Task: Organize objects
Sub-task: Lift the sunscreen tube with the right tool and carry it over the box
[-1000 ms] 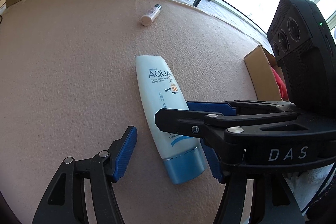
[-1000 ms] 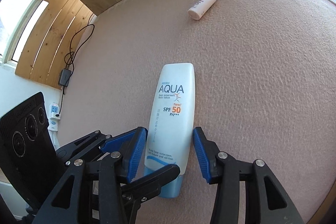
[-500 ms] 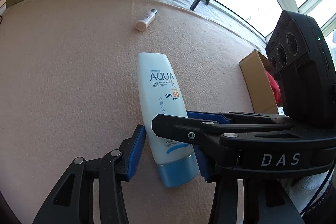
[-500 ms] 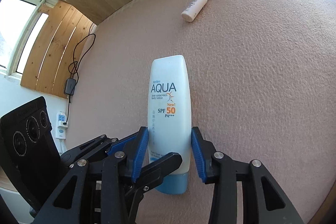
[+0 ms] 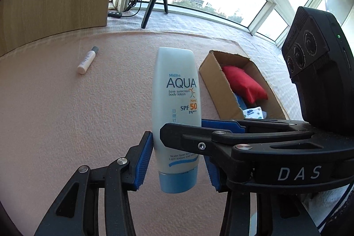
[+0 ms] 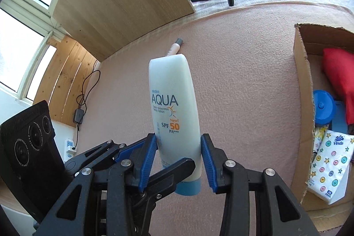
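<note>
Lifted since a second ago: sunscreen tube (image 5: 176, 103), clamped by both left gripper (image 5: 177, 160) and right gripper (image 6: 179, 160); transfer step; next, cardboard box (image 6: 303, 90) right of the grippers.

I see a pink felt-covered desk (image 5: 66, 125); a small cream tube (image 5: 87, 60) and an open cardboard box (image 5: 219, 90) lie on it, well apart.

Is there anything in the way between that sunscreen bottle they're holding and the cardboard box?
Nothing visible. The sunscreen bottle is clamped by both the left gripper and right gripper, and only bare pink mat lies between it and the cardboard box.
</note>
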Demonstrator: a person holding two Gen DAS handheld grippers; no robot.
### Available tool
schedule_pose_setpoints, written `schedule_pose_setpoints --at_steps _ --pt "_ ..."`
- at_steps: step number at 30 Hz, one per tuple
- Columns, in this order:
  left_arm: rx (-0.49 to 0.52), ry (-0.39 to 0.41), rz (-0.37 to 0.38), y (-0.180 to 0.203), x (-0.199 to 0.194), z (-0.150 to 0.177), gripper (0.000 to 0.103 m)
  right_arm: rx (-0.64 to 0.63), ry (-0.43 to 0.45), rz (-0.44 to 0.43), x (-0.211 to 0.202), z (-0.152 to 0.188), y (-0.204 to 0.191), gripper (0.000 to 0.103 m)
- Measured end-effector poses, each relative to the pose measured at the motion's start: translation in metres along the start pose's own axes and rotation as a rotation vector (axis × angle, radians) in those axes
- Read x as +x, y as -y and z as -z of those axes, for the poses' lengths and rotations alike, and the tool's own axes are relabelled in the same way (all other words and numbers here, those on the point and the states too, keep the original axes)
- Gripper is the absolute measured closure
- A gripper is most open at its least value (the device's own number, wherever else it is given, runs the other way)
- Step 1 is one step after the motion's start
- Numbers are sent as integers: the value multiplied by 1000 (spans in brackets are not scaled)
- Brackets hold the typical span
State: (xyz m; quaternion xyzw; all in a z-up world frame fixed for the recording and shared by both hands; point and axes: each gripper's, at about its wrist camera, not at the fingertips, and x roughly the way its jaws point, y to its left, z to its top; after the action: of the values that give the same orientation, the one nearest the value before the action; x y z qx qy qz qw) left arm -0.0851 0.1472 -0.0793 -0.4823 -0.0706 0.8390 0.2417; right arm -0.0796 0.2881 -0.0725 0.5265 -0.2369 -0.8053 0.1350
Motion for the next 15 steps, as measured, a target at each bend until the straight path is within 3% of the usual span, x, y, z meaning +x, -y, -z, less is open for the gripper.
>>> schedule_pose_setpoints --at_steps 15 --pt "180 -52 158 136 51 -12 54 158 135 70 -99 27 98 67"
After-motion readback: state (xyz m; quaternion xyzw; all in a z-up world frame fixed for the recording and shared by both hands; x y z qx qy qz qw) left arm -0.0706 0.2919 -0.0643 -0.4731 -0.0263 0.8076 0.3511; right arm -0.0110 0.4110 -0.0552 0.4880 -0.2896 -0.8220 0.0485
